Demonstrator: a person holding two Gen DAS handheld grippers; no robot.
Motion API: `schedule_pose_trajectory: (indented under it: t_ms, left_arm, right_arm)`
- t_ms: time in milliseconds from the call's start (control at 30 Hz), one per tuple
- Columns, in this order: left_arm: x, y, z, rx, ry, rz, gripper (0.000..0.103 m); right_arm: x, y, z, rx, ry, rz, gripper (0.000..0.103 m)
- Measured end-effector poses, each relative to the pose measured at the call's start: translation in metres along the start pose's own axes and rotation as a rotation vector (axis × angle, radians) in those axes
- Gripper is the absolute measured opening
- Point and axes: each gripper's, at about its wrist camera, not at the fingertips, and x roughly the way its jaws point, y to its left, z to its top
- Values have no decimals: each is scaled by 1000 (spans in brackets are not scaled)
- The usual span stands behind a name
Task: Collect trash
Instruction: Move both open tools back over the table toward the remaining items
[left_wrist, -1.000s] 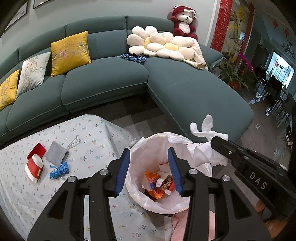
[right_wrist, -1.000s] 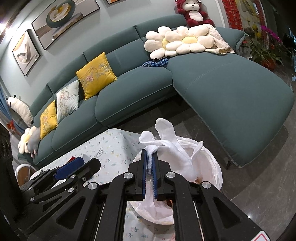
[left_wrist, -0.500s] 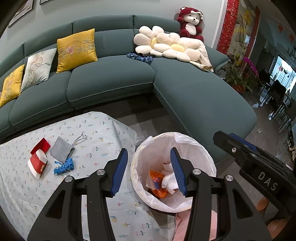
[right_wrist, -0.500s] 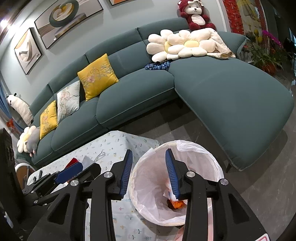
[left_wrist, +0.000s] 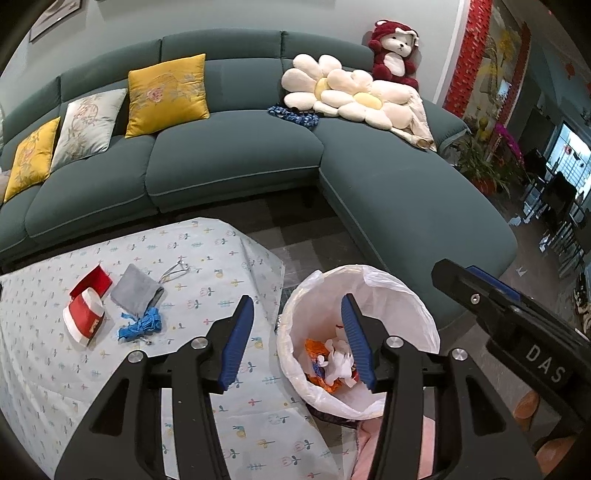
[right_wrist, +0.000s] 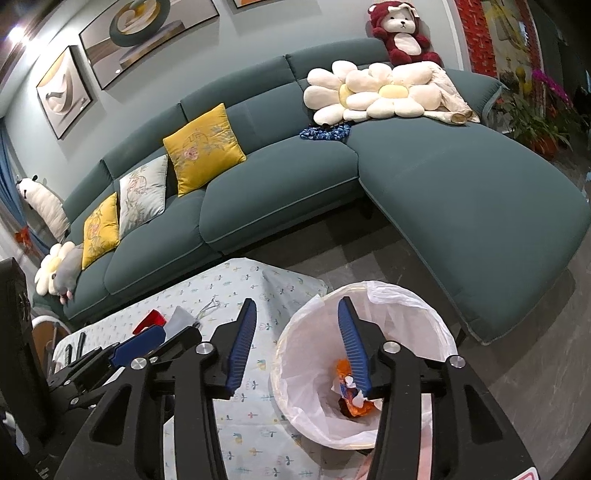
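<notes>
A bin with a white liner (left_wrist: 399, 291) stands beside the table (left_wrist: 207, 243); it holds orange and white trash (left_wrist: 332, 363). It also shows in the right wrist view (right_wrist: 406, 299). My left gripper (left_wrist: 297, 341) is open and empty above the bin's left rim. My right gripper (right_wrist: 297, 341) is open and empty over the same rim. On the table lie a red-and-white paper cup (left_wrist: 83, 317), a red piece (left_wrist: 92, 282), a grey pouch (left_wrist: 135, 288), a blue crumpled scrap (left_wrist: 142, 325) and a metal clip (left_wrist: 175, 269).
A teal sectional sofa (left_wrist: 236, 158) with cushions curves behind the table and to the right of the bin. Grey tiled floor (right_wrist: 524, 354) lies between. Something pink (left_wrist: 365, 443) lies beside the bin's base.
One second ago my right gripper was shut on a white tissue above the bin. It opened and the tissue now lies in the bin. Both grippers have risen slightly.
</notes>
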Motion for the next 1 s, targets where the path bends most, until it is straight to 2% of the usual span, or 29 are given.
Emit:
schedule_pose_trajectory:
  t_ms: [200,267,500,567,767,867,1000]
  left_arm:
    - [-5,19,-2,-39,-7,21,53]
    - [-6,28,-3,-55,-9,34,58]
    - [-11,60,-9,-106,-9,64,62]
    - [-13,74,-13,-129,-8,78,67]
    - [-14,121,-31,-211,12,127,72]
    - [-15,146,-41,-259,22,162,78]
    - [-15,183,-56,-309,37,203,79]
  right_arm:
    - [0,16,-4,-27,5,7,51]
    - [1,22,-5,-37,9,9,52]
    - [8,49,-11,-73,32,24,54]
    - [12,57,-14,-84,43,30,54]
    - [25,90,-28,-132,81,55,56]
    - [35,110,-39,-159,108,67,57]
    - [49,133,-52,-185,142,78,58]
